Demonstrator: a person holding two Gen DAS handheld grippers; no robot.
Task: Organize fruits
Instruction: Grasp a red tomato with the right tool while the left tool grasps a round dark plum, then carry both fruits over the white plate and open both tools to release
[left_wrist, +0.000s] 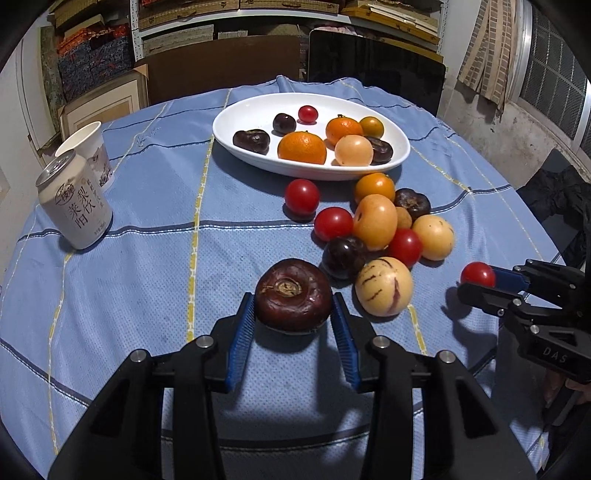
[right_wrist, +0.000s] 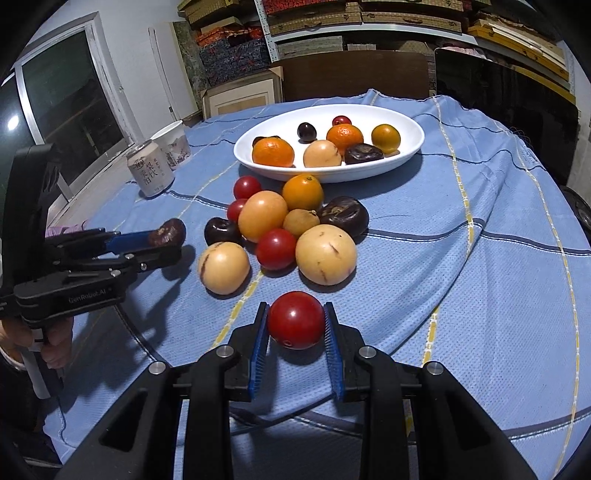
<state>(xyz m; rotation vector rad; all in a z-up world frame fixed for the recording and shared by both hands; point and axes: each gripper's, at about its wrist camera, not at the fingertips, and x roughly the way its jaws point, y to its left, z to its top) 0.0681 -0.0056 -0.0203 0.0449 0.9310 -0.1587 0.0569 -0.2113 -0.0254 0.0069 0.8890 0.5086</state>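
My left gripper (left_wrist: 293, 310) is shut on a dark brown water chestnut (left_wrist: 293, 293), held a little above the blue cloth; the right wrist view shows the same left gripper (right_wrist: 168, 243) and chestnut (right_wrist: 167, 232) at the left. My right gripper (right_wrist: 296, 325) is shut on a red cherry tomato (right_wrist: 295, 319), also seen from the left wrist view as right gripper (left_wrist: 476, 282) with the tomato (left_wrist: 477, 274). A white oval dish (left_wrist: 243, 114) at the back holds oranges, dark chestnuts, a tomato and a pale melon. A loose heap of fruit (left_wrist: 375, 221) lies in front of it.
A drink can (left_wrist: 75, 201) and a paper cup (left_wrist: 90, 147) stand at the left of the round table's blue cloth (left_wrist: 147, 258). A dark chair back (left_wrist: 373, 70) and shelves of boxes are behind. A person's hand (right_wrist: 55, 343) grips the left tool's handle.
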